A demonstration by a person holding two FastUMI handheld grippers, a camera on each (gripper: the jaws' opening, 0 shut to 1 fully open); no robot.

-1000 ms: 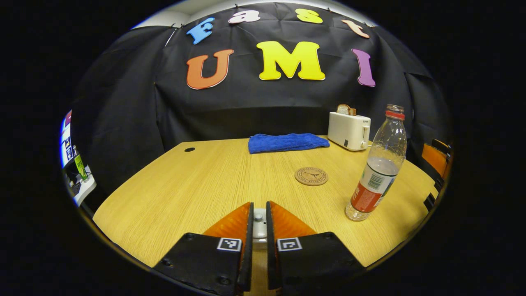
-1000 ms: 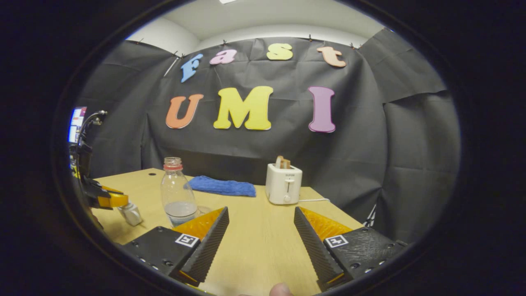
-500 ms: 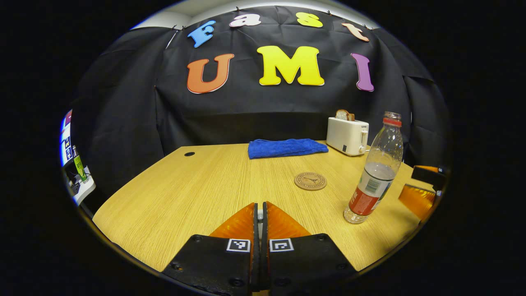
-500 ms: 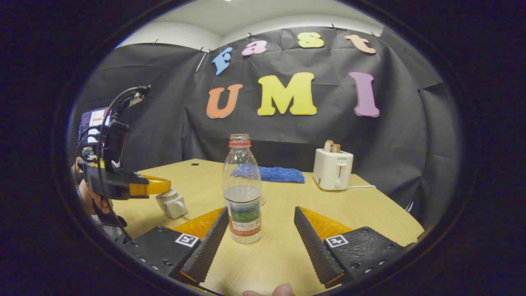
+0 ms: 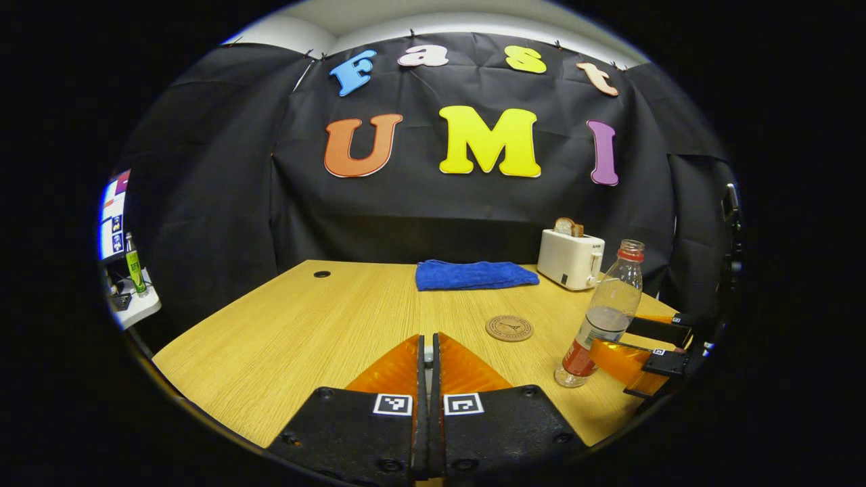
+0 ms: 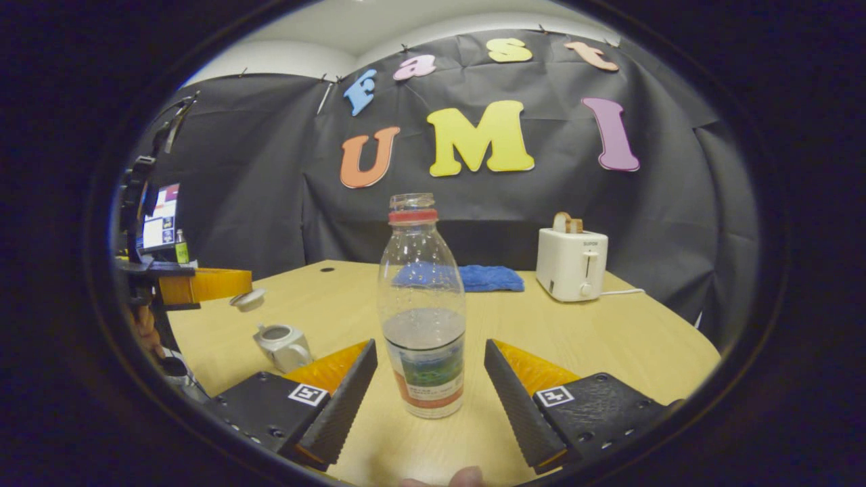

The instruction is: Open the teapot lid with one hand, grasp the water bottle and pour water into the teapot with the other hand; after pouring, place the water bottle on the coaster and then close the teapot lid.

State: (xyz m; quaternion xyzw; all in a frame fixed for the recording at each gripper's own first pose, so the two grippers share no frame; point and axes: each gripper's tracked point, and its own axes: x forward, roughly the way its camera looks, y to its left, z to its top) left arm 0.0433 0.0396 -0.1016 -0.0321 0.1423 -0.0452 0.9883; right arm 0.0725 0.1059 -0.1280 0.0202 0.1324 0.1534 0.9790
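Observation:
A clear water bottle [image 6: 423, 318] with a red neck ring and no cap stands upright on the wooden table [image 6: 609, 338], partly full. My right gripper [image 6: 429, 346] is open, one finger on each side of the bottle's label and not touching it. At the left, my left gripper [image 6: 237, 281] is shut on the small white teapot lid [image 6: 248, 298], held in the air above the open white teapot [image 6: 281, 343]. In the left gripper view my left gripper [image 5: 427, 348] shows a thin white sliver between its closed fingers. The bottle [image 5: 605, 318] stands to the right with the right gripper [image 5: 626, 341] around it. The round cork coaster [image 5: 509, 328] lies left of the bottle.
A folded blue towel [image 5: 473, 274] lies at the table's far edge, with a white toaster [image 5: 570, 260] holding bread to its right. A hand [image 6: 145, 325] holds the left gripper at the left edge. A shelf with small items [image 5: 128, 284] stands off the table's left side.
My left gripper has risen, lifting the lid off the teapot. My right gripper has moved up to the bottle, which now stands between its open fingers.

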